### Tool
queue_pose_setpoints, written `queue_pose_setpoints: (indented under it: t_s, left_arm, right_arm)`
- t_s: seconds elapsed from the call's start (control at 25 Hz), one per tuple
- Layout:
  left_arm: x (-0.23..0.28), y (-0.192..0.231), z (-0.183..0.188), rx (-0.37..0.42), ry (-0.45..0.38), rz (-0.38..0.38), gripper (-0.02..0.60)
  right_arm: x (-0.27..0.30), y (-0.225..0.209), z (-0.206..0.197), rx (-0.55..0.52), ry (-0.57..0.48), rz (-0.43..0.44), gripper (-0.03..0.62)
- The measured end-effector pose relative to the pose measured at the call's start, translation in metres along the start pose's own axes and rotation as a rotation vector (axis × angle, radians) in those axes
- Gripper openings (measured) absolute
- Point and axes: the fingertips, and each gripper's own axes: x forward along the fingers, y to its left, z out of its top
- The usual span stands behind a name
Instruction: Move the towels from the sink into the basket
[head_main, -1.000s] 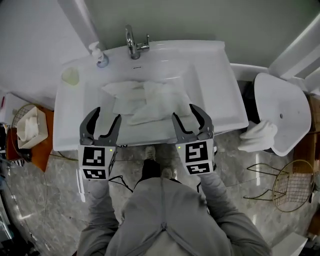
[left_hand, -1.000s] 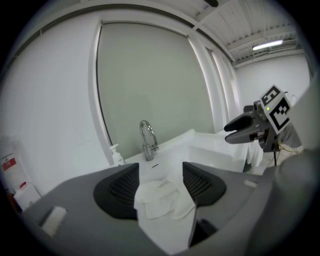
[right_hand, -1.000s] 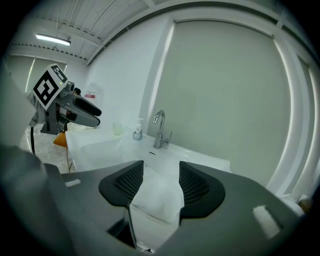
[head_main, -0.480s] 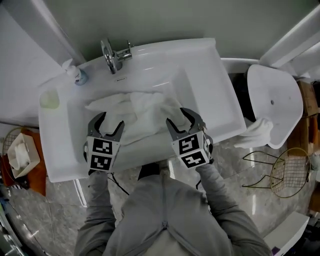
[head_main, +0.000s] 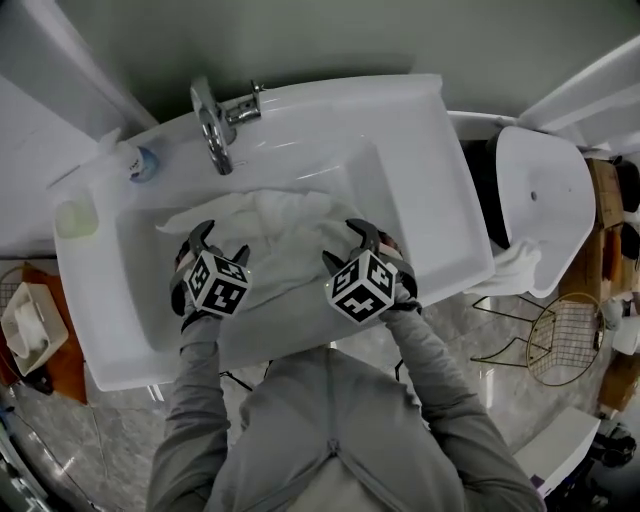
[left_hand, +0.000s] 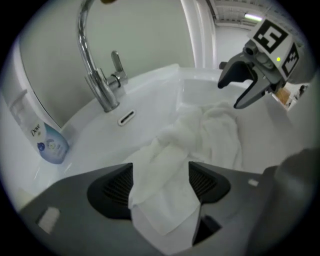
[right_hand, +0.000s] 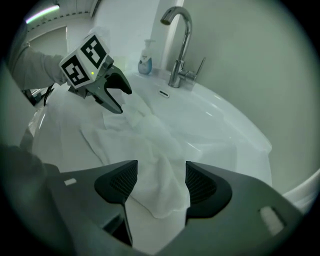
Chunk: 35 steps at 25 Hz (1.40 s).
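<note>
Several white towels (head_main: 285, 235) lie crumpled in the basin of the white sink (head_main: 420, 180). My left gripper (head_main: 215, 243) is down over their left part, its jaws opening, and a towel fold (left_hand: 165, 175) lies loose between the pads. My right gripper (head_main: 345, 243) is over the right part, jaws also opening, straddling a towel corner (right_hand: 160, 180) without pressing it. In the left gripper view the right gripper (left_hand: 245, 87) shows across the pile. The right gripper view shows the left gripper (right_hand: 114, 94). A gold wire basket (head_main: 565, 340) stands on the floor at the right.
The chrome faucet (head_main: 215, 125) rises at the basin's back, with a soap bottle (head_main: 140, 162) and a pale cup (head_main: 75, 215) on the left ledge. A white oval fixture (head_main: 545, 200) with a white cloth (head_main: 505, 265) stands right of the sink. Another basket (head_main: 20, 325) sits at far left.
Both grippers have moved forward from the sink's front edge into the basin, onto the towels. Their jaws stand wider than before.
</note>
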Motion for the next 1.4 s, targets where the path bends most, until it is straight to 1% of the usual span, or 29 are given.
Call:
queue_pose_setpoints:
  t_s: [0.12,0.28,0.4,0.56,0.76,0.88,0.96,1.04,1.28,1.4]
  left_arm:
    - [0.026,0.004,-0.019,0.030,0.088,-0.009,0.385]
    - [0.051,0.010,-0.033,0.091,0.151,-0.017,0.396]
    - [0.065,0.018,-0.037,0.107,0.184,-0.037,0.405]
    - [0.082,0.025,-0.042,0.149,0.237,-0.065,0.436]
    - [0.089,0.023,-0.043,0.138,0.249,-0.149,0.439]
    - [0.090,0.021,-0.042,0.138,0.256,-0.189,0.439]
    - [0.090,0.021,-0.041,0.140,0.259,-0.201,0.437]
    - [0.090,0.021,-0.041,0.139,0.261,-0.204,0.437]
    - [0.091,0.021,-0.042,0.132,0.283,-0.200,0.433]
    - [0.091,0.018,-0.043,0.130,0.292,-0.203,0.407]
  right_arm:
    - [0.021,0.002,-0.007,-0.058,0.075,0.021,0.281]
    - [0.042,0.002,-0.018,-0.112,0.161,0.035,0.281]
    - [0.056,0.001,-0.028,-0.119,0.217,0.044,0.282]
    - [0.074,0.003,-0.041,-0.096,0.276,0.080,0.282]
    - [0.094,0.009,-0.045,-0.080,0.309,0.136,0.282]
    - [0.099,0.012,-0.045,-0.055,0.327,0.211,0.282]
    - [0.101,0.014,-0.045,-0.031,0.328,0.269,0.282]
    - [0.102,0.014,-0.044,-0.016,0.331,0.306,0.282]
    - [0.105,0.013,-0.044,-0.024,0.369,0.303,0.282]
    - [0.106,0.014,-0.044,-0.029,0.372,0.303,0.280]
